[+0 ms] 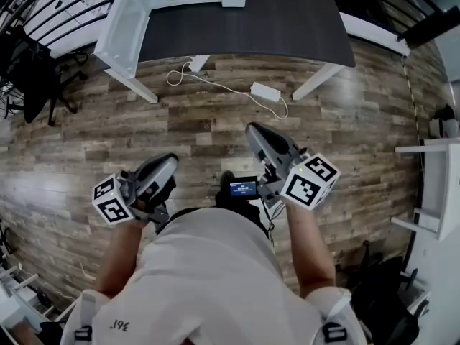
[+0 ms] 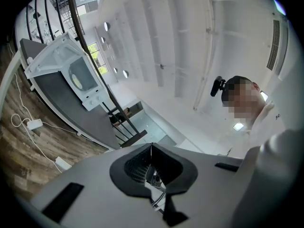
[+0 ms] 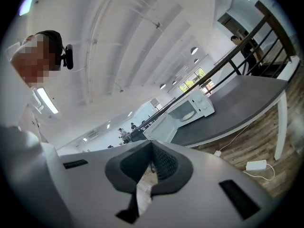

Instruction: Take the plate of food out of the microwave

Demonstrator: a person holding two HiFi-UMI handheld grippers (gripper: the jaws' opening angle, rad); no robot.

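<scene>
Dark grey rectangular surface (image 1: 287, 20) on white legs is standing on the brown wood-plank floor (image 1: 215, 131). White power adapter brick (image 1: 265, 91) is lying on the floor just in front of the surface, with its white cable (image 1: 215, 83) looping away to the left. Black metal railing (image 1: 72, 9) is running behind the surface. Black chair (image 1: 29, 77) is sitting at far left. White shelving unit (image 1: 438, 192) is standing at the right edge.
</scene>
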